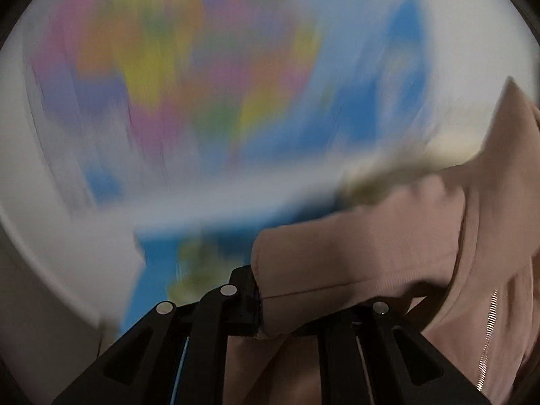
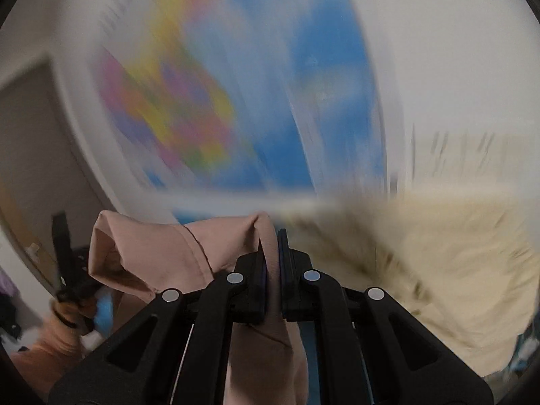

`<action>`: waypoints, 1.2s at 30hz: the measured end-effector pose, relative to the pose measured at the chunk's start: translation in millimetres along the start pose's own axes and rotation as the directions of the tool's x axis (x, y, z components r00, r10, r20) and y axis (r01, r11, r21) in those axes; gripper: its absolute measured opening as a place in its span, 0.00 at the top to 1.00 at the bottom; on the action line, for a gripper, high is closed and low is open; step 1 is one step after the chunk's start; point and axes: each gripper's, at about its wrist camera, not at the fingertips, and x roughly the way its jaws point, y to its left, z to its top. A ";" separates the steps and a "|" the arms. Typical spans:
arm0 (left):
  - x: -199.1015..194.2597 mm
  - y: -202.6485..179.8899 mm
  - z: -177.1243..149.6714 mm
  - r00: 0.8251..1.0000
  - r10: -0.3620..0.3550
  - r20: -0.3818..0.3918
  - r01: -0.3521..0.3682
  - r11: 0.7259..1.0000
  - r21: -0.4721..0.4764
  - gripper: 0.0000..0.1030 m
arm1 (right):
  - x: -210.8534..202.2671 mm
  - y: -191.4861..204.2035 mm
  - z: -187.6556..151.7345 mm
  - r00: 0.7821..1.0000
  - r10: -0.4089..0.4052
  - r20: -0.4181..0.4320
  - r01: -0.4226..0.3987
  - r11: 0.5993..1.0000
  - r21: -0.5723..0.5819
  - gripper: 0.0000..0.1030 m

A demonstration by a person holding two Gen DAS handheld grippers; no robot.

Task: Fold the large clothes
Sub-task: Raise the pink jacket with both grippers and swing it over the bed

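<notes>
Left gripper (image 1: 270, 307): black, closed on the hem edge of a pink zip-up hoodie (image 1: 388, 253); only 1 finger (image 1: 243, 300) shows clearly, the other is covered by fabric.
Hoodie, left wrist view: lifted, spreading from the gripper to the right; its metal zipper (image 1: 487, 337) runs down the near right.
Wall map (image 1: 189, 77): a blurred, multicoloured map on blue, far behind.
Cream blanket (image 1: 388, 172): a blurred patch, far right, behind the hoodie.
Right gripper (image 2: 272, 270): black, clamped on a fold of the same hoodie (image 2: 162, 253), which bunches to the left and hangs down between the 2 fingers.
Cream blanket, right wrist view (image 2: 455, 270): right of the gripper, blurred.
</notes>
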 end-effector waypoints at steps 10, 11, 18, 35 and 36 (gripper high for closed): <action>162.6 33.6 -19.0 0.942 -0.108 -0.317 0.071 0.989 -0.129 0.77 | 166.0 -48.3 -16.2 0.966 -0.076 -0.246 0.100 0.991 0.087 0.78; 157.3 37.5 -17.9 0.942 -0.143 -0.303 0.104 0.985 -0.140 0.74 | 165.9 -51.0 -9.6 0.965 -0.102 -0.241 0.123 0.990 0.073 0.65; 82.9 76.2 -10.6 0.907 -0.418 -0.053 0.405 0.901 -0.157 0.33 | 87.0 -11.0 -35.3 0.976 -0.167 -0.139 0.152 0.982 -0.110 0.10; 161.4 -16.4 39.3 0.847 -0.502 -0.177 0.480 0.864 -0.151 0.94 | 41.9 -37.9 -77.5 0.954 -0.198 -0.226 0.202 0.979 -0.005 0.98; 165.7 -16.3 44.3 0.849 -0.500 -0.169 0.473 0.863 -0.176 0.94 | 43.8 -38.5 -68.7 0.952 -0.225 -0.209 0.224 0.974 -0.029 0.98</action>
